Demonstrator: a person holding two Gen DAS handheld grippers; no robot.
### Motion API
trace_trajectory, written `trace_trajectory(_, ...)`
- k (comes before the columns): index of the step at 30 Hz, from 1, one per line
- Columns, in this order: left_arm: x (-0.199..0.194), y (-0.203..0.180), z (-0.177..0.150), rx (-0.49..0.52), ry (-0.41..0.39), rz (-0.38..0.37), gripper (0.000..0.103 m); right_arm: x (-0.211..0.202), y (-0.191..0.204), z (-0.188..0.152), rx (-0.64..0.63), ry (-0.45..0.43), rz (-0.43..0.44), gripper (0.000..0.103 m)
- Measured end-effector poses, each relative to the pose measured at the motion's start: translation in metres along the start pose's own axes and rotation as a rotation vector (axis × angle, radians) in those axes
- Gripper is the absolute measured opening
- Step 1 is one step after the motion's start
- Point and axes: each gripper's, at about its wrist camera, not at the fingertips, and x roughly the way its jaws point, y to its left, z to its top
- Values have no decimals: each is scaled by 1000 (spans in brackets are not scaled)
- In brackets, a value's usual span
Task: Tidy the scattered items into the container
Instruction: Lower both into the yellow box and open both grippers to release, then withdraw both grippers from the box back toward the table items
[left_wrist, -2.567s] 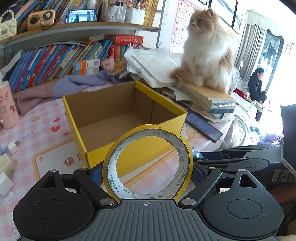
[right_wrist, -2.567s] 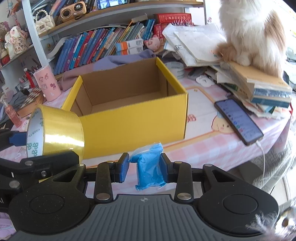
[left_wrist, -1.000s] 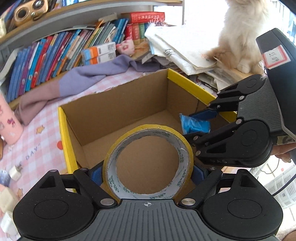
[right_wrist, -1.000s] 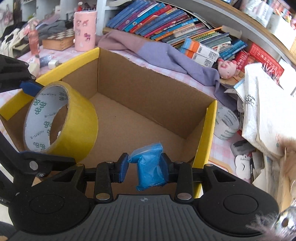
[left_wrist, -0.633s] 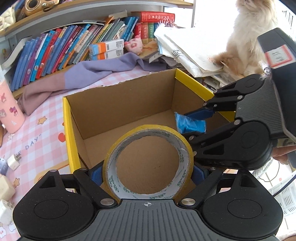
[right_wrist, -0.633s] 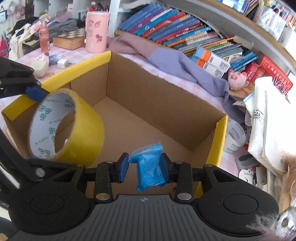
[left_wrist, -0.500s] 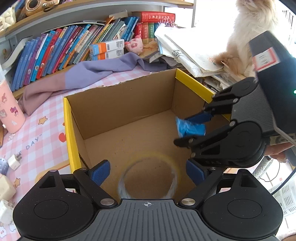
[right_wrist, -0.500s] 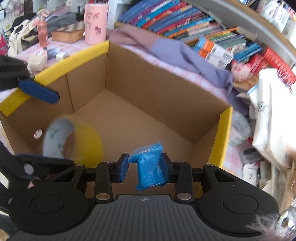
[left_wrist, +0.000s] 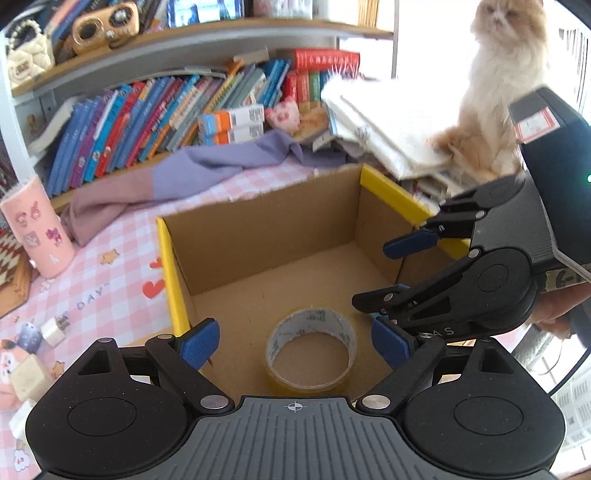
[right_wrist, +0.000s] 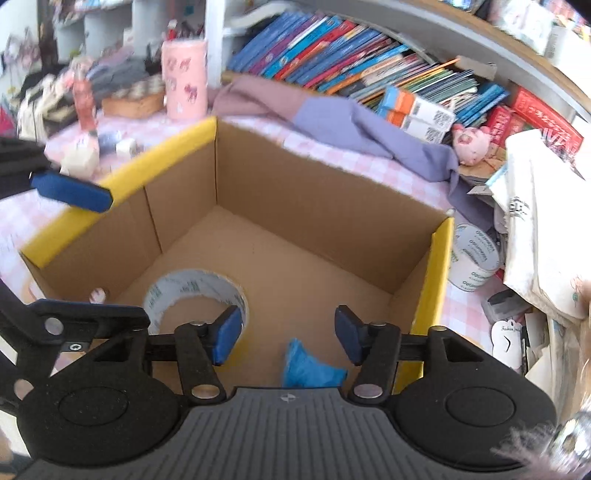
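Note:
The yellow-rimmed cardboard box (left_wrist: 258, 229) stands open under both grippers. A roll of yellow tape (left_wrist: 314, 316) lies flat on its floor, just below my left gripper (left_wrist: 295, 345), which is open with nothing between its pads. The tape roll (right_wrist: 192, 284) also shows in the right wrist view. My right gripper (right_wrist: 287, 334) hangs over the box's right side, its jaws opening. The blue packet (right_wrist: 310, 367) lies on the box floor beneath it, clear of both pads. In the left wrist view the right gripper (left_wrist: 391, 271) reaches in from the right.
A cat (left_wrist: 506, 74) sits on stacked papers behind the box. A purple cloth (left_wrist: 221, 162) and a pink cup (left_wrist: 33, 229) lie behind and left of it. Small items (left_wrist: 51, 330) are scattered at the left. A white tape roll (right_wrist: 474, 258) stands right of the box.
My left gripper let go of the tape roll, which dropped to the box floor. Then my right gripper opened and the blue packet fell onto the floor.

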Motion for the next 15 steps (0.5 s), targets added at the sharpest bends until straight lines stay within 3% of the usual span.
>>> trace_trajectory(15,-63,12,-19,-121,-122,55,95,-64,31,-14,176,-206,-101,59)
